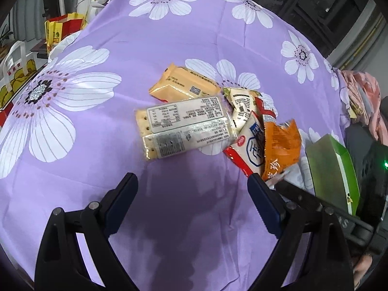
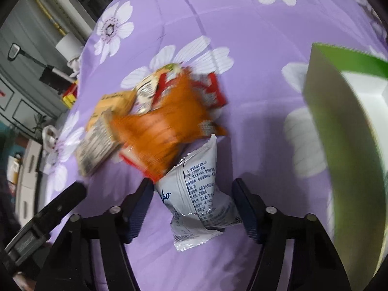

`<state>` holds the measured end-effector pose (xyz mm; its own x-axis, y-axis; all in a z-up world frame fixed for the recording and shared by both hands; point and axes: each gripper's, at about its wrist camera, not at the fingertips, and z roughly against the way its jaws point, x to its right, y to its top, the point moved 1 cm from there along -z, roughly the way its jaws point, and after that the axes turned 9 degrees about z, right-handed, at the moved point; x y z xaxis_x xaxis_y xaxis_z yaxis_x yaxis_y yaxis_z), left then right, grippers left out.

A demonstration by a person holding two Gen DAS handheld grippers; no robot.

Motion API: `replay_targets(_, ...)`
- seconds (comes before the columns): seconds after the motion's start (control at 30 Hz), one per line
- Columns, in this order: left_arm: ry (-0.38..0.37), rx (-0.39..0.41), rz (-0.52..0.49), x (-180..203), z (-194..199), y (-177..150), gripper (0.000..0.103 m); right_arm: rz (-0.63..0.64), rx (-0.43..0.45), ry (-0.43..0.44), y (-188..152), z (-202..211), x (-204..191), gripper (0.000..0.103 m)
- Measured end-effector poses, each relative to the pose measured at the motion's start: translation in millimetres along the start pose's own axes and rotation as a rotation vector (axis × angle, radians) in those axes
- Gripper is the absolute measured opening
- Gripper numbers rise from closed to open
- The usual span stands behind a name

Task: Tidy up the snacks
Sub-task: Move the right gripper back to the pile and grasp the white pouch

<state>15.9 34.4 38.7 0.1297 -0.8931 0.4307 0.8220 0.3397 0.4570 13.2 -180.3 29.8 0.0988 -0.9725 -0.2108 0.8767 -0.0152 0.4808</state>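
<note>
Left wrist view: left gripper hangs with jaws spread wide and nothing between them, above the purple floral cloth. Ahead lie a clear cracker pack, a yellow packet and an orange packet in a loose heap; a green box stands at right.

Right wrist view: right gripper straddles a white snack bag; the left pad touches it, but a firm clamp cannot be confirmed. The bag lies against the heap's near edge.

Purple floral-print cloth surface carries a heap of snack packets ahead of the left claw, green box at its right.
</note>
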Motion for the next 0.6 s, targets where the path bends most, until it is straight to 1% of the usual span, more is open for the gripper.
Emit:
replay_targets(0.03, 0.008, 0.005, 0.001, -1, 1, 0, 0.092, -0.006, -0.007, 0.017, -1, 0, -3, 0.065)
replay_targets(0.1, 0.018, 0.014, 0.008, -3, 3, 1, 0.092, -0.033, -0.018, 0.071, -3, 0, -8, 0.059)
replay_targets(0.2, 0.010, 0.013, 0.025, -6, 4, 3, 0.092, -0.090, -0.021, 0.143, 0, -2, -12, 0.059)
replay_targets(0.37, -0.049, -0.019, 0.047, -5, 6, 3, 0.092, -0.111, -0.003, 0.157, 0, 3, -11, 0.060)
replay_targets(0.53, -0.143, -0.102, 0.001, 16, -2, -8, 0.091, -0.133, 0.047, 0.158, -1, 18, 1, 0.061)
replay_targets(0.6, -0.176, -0.129, -0.024, 25, -4, -15, 0.091, -0.145, 0.053, 0.176, -1, 21, 7, 0.061)
